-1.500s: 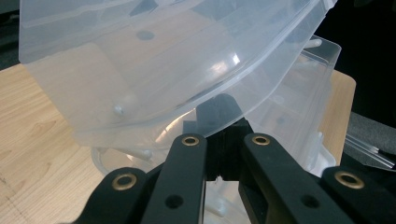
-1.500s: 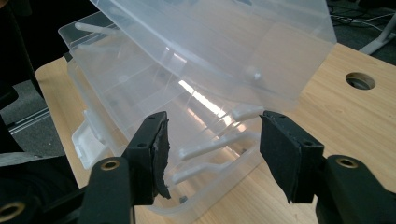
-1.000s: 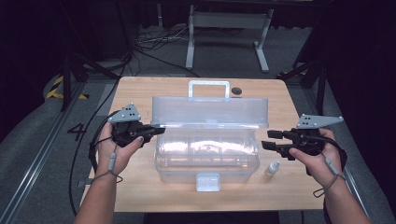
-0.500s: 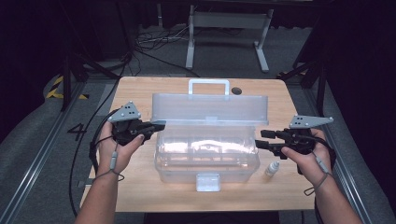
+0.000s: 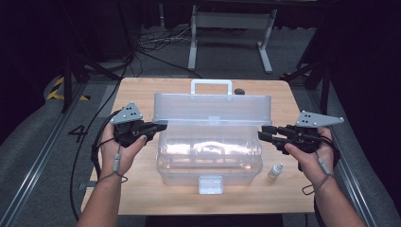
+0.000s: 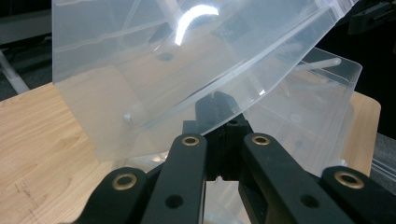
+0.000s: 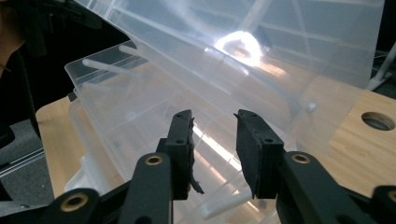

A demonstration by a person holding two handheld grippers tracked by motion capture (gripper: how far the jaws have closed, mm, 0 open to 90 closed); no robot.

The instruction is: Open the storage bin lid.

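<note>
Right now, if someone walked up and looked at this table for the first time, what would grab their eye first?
The big clear plastic box at the middle of the wooden table, with its lid raised and tilted back. The left gripper is shut on the lid's left edge, while the right gripper, jaws open, hovers at the box's right side. A small white dropper bottle stands just right of the box.

My left gripper (image 5: 158, 126) and right gripper (image 5: 265, 132) are black, each topped by a grey three-cornered plate. Brass-ringed pivots dot my jaws' arms; black cables and wrist cords trail.
</note>
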